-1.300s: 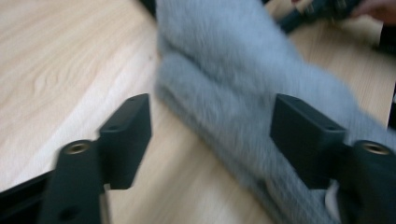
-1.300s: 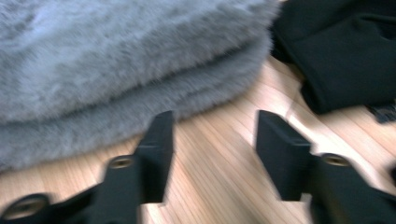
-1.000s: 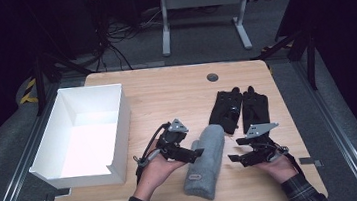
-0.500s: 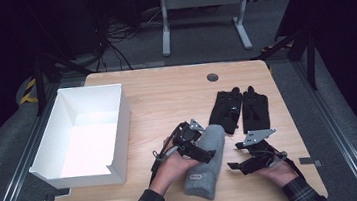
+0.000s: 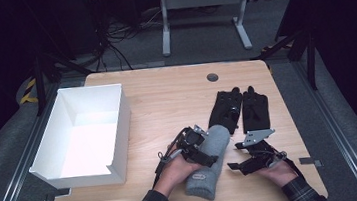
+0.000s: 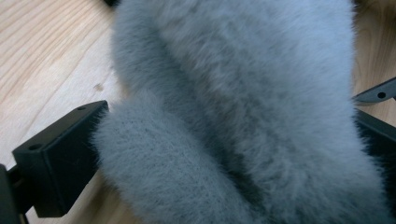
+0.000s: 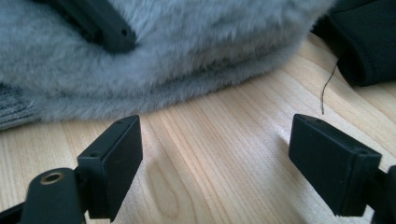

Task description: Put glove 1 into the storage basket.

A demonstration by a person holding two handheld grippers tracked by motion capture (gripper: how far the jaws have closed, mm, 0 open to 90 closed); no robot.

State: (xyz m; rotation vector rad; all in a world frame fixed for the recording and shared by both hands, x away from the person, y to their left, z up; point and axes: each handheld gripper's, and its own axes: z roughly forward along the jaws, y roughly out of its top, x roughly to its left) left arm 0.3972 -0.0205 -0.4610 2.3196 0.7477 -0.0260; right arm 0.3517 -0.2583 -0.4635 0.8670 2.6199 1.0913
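Observation:
A grey fuzzy fabric piece [image 5: 205, 174] lies lengthwise on the wooden table [image 5: 166, 97] near its front edge. My left gripper [image 5: 206, 153] sits low against the piece's left side. Its jaws have just been opening and now straddle the grey pile [image 6: 233, 116], with fur brushing the left pad [image 6: 65, 158]. My right gripper [image 5: 236, 156] rests just right of the fabric, jaws pointing at it. Those jaws have also just been opening and stand wide [image 7: 215, 135] over bare wood, with nothing between them. The fabric's edge [image 7: 187, 56] lies just beyond them.
Two black gloves [image 5: 225, 108] [image 5: 255, 107] lie side by side behind the fabric; one glove's cuff [image 7: 369, 42] is close to my right gripper. A white open box [image 5: 82, 181] stands on the table's left part. A round grommet [image 5: 212, 77] sits near the far edge.
My left gripper has moved right and down onto the grey fabric, its jaws now around it. The right gripper has stayed put.

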